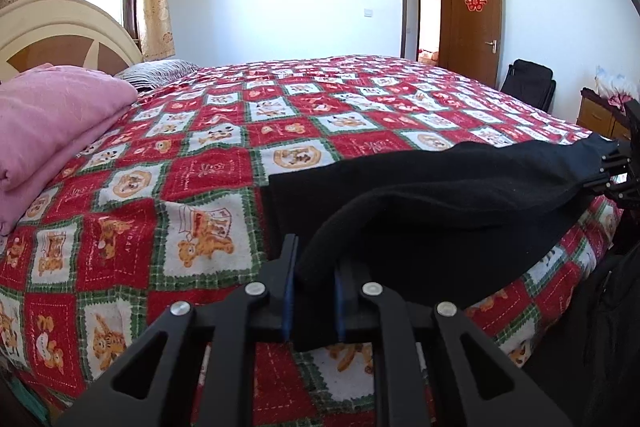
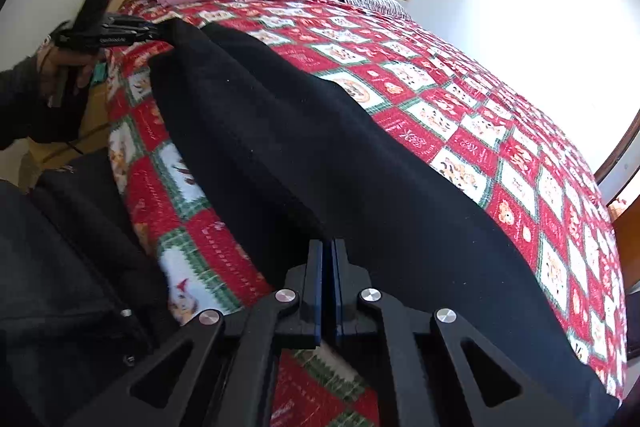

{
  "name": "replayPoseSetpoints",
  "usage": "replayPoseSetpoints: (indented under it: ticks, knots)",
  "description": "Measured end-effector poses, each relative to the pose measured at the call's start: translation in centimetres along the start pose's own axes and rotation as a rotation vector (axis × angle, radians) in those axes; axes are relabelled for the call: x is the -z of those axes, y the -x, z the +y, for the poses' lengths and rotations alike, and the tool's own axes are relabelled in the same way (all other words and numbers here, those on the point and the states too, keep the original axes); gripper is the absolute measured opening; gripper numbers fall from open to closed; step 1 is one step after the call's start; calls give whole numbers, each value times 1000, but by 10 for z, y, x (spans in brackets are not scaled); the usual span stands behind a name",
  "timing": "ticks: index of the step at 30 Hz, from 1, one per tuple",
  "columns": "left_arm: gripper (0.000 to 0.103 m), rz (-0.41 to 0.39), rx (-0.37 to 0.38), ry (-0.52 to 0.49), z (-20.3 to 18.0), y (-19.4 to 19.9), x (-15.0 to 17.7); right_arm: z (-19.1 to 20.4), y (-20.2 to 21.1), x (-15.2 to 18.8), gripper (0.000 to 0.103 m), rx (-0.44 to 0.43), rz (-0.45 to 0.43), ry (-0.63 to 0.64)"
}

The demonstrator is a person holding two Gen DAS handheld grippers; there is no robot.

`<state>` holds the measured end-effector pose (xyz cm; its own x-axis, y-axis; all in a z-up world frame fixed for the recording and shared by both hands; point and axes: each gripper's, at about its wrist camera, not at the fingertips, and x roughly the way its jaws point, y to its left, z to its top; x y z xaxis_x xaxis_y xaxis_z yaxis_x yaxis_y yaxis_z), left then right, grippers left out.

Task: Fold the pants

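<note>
I am pinching both ends of the black pants (image 2: 320,147) lying along the bedspread's (image 1: 160,187) near edge, left gripper (image 1: 314,281) and right gripper (image 2: 329,263) clamping soft, limp, sagging fabric.

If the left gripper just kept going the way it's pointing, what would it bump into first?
The left gripper is already clamped on the black pants, so more of that cloth comes first, then probably the checked bedspread beneath.
</note>
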<state>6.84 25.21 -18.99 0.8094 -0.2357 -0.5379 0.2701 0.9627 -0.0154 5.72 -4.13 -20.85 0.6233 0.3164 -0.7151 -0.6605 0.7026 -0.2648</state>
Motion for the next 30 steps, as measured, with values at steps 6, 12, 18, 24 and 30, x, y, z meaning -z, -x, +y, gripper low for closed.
replayPoseSetpoints:
  ticks: [6, 12, 18, 24, 30]
  knots:
    - [17, 13, -7, -50, 0, -2, 15, 9, -20, 15, 4, -19, 69, 20]
    - [25, 47, -48, -50, 8, -5, 30, 9, -24, 18, 4, -35, 82, 9]
    - [44, 53, -162, 4, 37, 10, 35, 4, -18, 18, 33, -93, 101, -20]
    - [45, 4, -232, 123, 61, 26, 24, 2, 8, 18, 55, -137, 68, 6]
    - [64, -55, -53, 80, 6, 10, -10, -15, 4, -3, 55, -152, 13, -74]
